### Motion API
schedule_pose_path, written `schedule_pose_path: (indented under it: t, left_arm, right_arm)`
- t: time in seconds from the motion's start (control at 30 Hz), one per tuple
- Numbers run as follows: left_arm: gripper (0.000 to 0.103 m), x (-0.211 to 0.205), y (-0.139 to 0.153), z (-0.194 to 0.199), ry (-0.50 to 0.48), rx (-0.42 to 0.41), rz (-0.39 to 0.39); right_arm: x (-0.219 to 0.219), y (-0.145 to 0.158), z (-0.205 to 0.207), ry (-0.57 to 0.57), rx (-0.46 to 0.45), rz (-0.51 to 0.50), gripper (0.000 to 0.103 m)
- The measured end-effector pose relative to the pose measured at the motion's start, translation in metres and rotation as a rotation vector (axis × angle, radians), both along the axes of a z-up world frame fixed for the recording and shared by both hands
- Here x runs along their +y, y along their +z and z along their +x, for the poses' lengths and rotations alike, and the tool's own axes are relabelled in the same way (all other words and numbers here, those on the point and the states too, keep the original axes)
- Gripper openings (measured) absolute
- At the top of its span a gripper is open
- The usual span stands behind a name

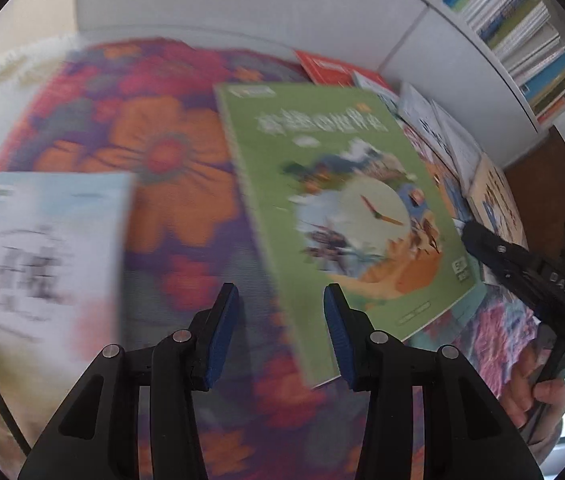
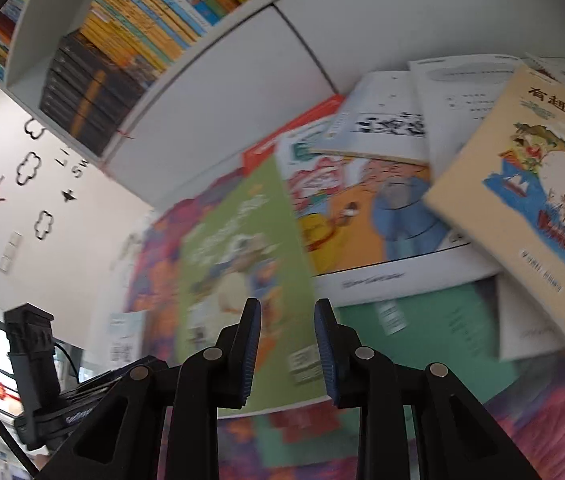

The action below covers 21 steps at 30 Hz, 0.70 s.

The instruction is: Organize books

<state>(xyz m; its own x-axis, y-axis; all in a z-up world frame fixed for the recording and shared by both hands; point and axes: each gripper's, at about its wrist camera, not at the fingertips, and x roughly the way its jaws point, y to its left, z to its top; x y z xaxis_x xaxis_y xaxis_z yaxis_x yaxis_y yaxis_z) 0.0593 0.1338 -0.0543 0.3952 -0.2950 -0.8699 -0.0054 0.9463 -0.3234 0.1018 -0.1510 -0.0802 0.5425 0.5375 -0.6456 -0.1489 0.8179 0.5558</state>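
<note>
Left gripper [image 1: 281, 330]: its jaws are standing partly apart with nothing between the blue pads; it is hovering above the flowered rug [image 1: 170, 148], and the near corner of the green book is showing just behind its right finger, contact not clear.
Pale blue book [image 1: 38, 240]: lying flat on the rug at the far left of the left wrist view, blurred, well apart from the other books.
Green book [image 1: 342, 216]: lying on the rug right of centre, cover up, a clock face and a landscape printed on it; its right edge is overlapping the pile.
Book pile [image 2: 402, 200]: sprawling to the right of the green book at the foot of the white bookcase [image 2: 242, 92]; a red cover, white booklets, a cartoon cover and a teal cover are overlapping one another.
Cream book [image 2: 530, 184]: lying tilted on top of the pile at the far right.
Right gripper [image 2: 287, 350]: its jaws are standing narrowly apart and gripping nothing; it is pointing down over the near edge of the green book [image 2: 242, 264]. In the left wrist view it [image 1: 462, 226] is reaching in from the right, its tip at that book's right edge, with the person's hand [image 1: 530, 384] on its handle; touching or not cannot be told.
Shelved books [image 2: 134, 36]: standing packed in rows in the bookcase above.
</note>
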Motion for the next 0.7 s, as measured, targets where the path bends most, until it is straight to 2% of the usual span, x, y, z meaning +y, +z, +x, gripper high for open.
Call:
schedule_pose_path:
  t: [0.1, 0.33, 0.4, 0.5, 0.57, 0.7]
  left_arm:
    - [0.044, -0.015, -0.002, 0.001, 0.004, -0.048, 0.039]
    - [0.047, -0.013, -0.003, 0.001, -0.003, -0.050, 0.020]
    - [0.047, -0.010, -0.003, -0.003, 0.007, -0.048, 0.021]
    - [0.047, -0.016, -0.001, -0.015, -0.018, -0.054, 0.083]
    - [0.047, -0.017, 0.001, -0.025, -0.026, -0.043, 0.105]
    - [0.047, -0.015, 0.003, -0.049, -0.055, -0.011, 0.103]
  right_arm:
    - [0.001, -0.018, 0.009, 0.022, 0.053, 0.010, 0.028]
    - [0.006, -0.022, 0.008, 0.053, 0.041, -0.018, 0.031]
    - [0.013, -0.019, 0.002, 0.080, 0.041, -0.067, 0.031]
    - [0.021, -0.017, -0.009, 0.109, 0.042, -0.110, 0.032]
    - [0.019, -0.018, -0.019, 0.132, 0.057, -0.097, 0.032]
    - [0.012, -0.020, -0.043, 0.172, 0.078, -0.086, 0.032]
